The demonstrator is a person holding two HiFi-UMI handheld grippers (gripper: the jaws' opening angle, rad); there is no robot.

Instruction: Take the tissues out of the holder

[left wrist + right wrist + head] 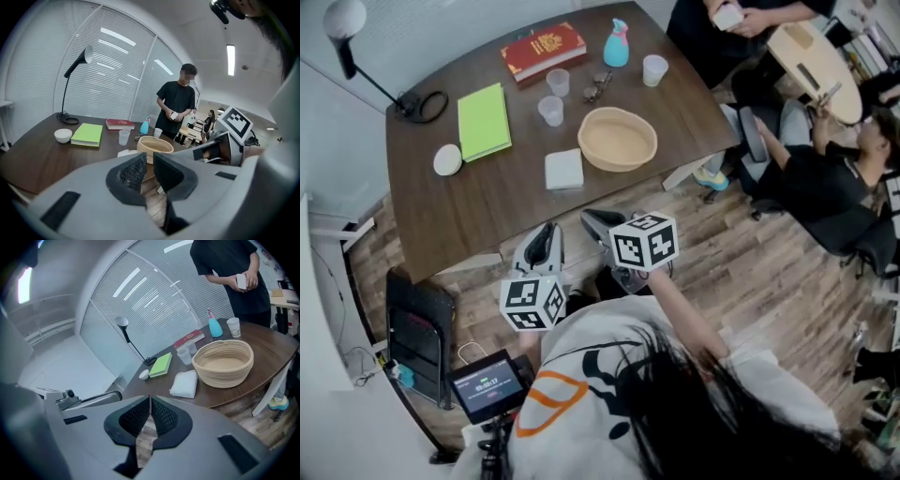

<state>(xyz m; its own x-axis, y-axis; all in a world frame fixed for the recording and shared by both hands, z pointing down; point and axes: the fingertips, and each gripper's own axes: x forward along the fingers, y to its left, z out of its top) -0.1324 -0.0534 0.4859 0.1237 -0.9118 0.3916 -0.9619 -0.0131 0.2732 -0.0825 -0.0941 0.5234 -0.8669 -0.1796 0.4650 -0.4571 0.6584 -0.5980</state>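
A flat white tissue holder lies on the dark wooden table, just left of a woven basket. It also shows in the right gripper view as a white pad beside the basket. Both grippers hang off the table's near edge, above the floor, close to the person's body. My left gripper points at the table edge, its jaws all but together with nothing between them. My right gripper sits beside it, its jaw tips touching and empty.
The table also carries a green notebook, a red book, a blue spray bottle, three plastic cups, glasses, a small white bowl and a desk lamp. One person stands at the far side; another sits at the right.
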